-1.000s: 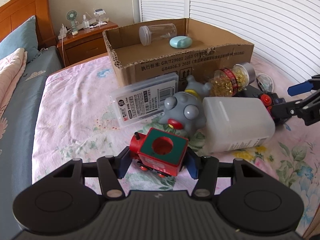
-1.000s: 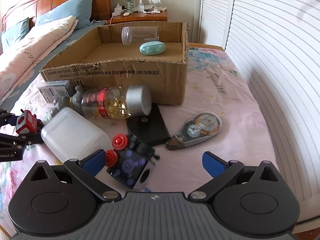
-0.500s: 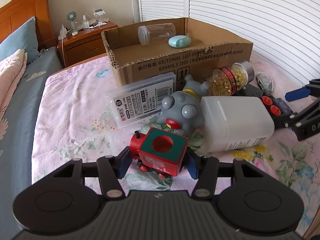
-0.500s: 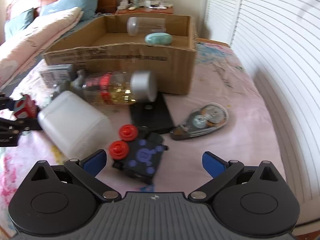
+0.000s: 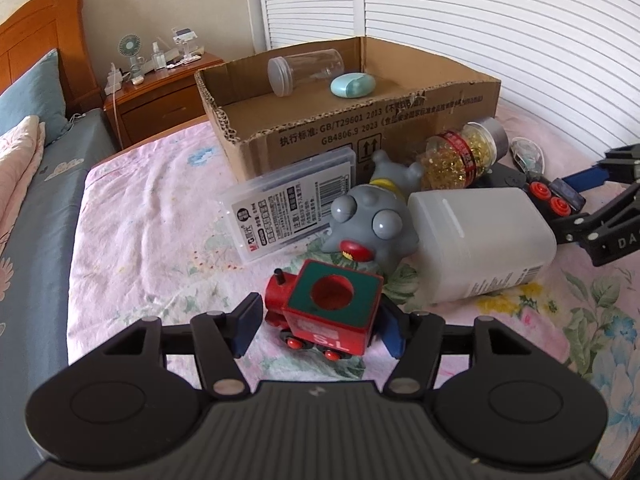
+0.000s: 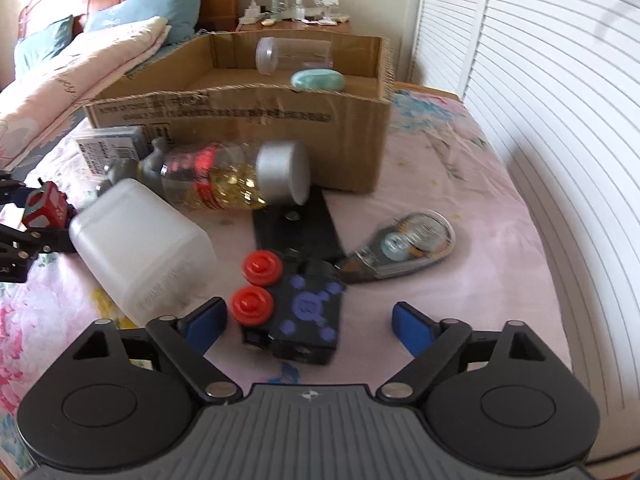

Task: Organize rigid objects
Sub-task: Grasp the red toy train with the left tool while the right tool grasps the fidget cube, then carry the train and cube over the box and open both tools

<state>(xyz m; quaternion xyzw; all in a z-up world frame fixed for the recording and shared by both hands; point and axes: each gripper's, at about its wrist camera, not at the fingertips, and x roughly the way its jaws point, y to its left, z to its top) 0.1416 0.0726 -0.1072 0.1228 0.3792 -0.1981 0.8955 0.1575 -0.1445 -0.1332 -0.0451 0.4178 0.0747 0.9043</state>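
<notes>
Your left gripper (image 5: 318, 330), low center of the left wrist view, has its jaws opening around the toy train (image 5: 326, 312). The left pad shows a gap; the right looks just beside or touching, so it's no firm grip.

Your right gripper (image 6: 310, 318), low center of the right wrist view, is closing with the black gadget (image 6: 298, 312) between its jaws, pads not yet on it.

The box (image 5: 360, 136) sits at upper center, on the bed.

Risks, as I judge them:
- The train has wheels and may roll off the soft sheet once freed.
- The gadget sits off-center, nearer your left pad. It could twist or squirt out as you close.
- The jug (image 6: 140, 248) is just beside that pad. You may nudge it.

Count:
- In the box: 1 clear jar, 1 teal case.
- Outside it: 1 train, 1 gadget, 1 jug, 1 pill bottle, 1 grey figure, 1 flat case, 1 tape roller, 1 black slab.
</notes>
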